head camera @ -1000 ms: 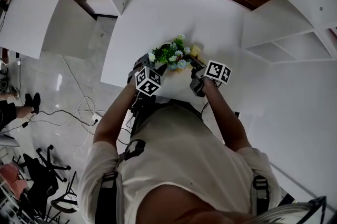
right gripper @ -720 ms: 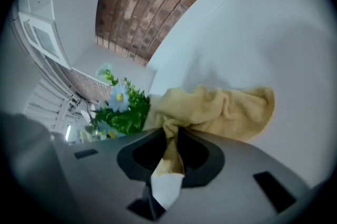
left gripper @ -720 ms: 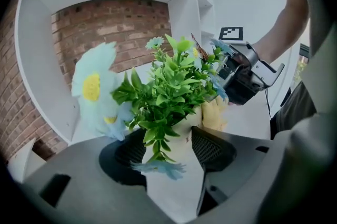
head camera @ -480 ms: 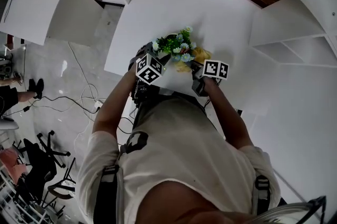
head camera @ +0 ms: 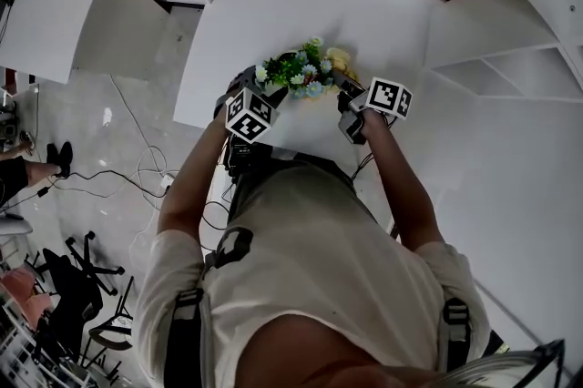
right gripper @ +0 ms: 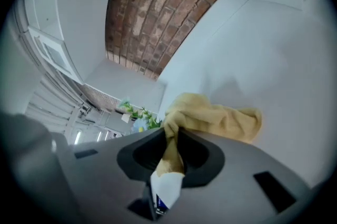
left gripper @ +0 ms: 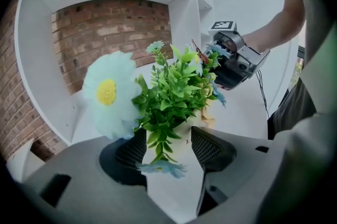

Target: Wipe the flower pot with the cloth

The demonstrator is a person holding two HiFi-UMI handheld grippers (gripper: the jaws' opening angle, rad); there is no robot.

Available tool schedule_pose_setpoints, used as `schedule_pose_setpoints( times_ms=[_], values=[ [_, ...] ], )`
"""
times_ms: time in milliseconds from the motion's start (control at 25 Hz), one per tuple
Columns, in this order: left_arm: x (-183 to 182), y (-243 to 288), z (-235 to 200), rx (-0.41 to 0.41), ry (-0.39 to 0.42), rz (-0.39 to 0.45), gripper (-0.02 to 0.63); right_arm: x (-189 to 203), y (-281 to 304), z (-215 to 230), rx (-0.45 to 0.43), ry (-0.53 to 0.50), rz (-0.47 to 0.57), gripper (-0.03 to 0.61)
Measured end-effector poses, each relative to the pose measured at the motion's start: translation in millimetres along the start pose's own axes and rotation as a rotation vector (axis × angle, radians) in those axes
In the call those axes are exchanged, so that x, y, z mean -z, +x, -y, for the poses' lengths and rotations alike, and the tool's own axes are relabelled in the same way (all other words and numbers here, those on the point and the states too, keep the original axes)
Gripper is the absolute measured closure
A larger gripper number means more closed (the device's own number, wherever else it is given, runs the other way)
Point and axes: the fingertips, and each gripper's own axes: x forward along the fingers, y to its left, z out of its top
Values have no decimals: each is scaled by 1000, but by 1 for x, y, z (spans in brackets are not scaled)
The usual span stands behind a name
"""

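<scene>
Two grippers at work: the right gripper (right gripper: 171, 148) is clamped on a crumpled yellow cloth (right gripper: 216, 119), whose white tag (right gripper: 166, 189) shows only in that gripper's view. The left gripper (left gripper: 169, 143) grips the pale flower pot (left gripper: 184, 136) at the white table's (head camera: 301, 4) near edge. Green artificial foliage (left gripper: 176, 89) hides most of the pot.

Yel cloth (right gripper: 210, 118); grn leaves (left gripper: 176, 91); cream pot (left gripper: 182, 138).

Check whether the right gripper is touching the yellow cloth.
Touching. The right gripper view shows the yellow cloth pinched between the closed jaws of the right gripper, with its white label end hanging out behind them.
</scene>
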Motion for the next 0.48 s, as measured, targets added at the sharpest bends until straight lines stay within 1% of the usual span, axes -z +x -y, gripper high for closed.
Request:
schedule_pose_setpoints(
  times_ms=[120, 240, 360, 400, 480],
  values=[
    [-1, 4, 3, 4, 11, -6, 333, 19, 12, 9, 35, -33, -73, 508],
    [0, 1, -1, 1, 7, -8, 333, 40, 17, 16, 60, -31, -124, 508],
    [1, 0, -1, -1, 5, -7, 333, 66, 19, 28, 112, -73, -216, 506],
    [2, 1, -1, -2, 6, -9, 333, 71, 19, 31, 123, -87, -229, 506],
    [4, 0, -3, -10, 1, -14, 333, 73, 17, 33, 129, -79, -223, 506]
  ],
)
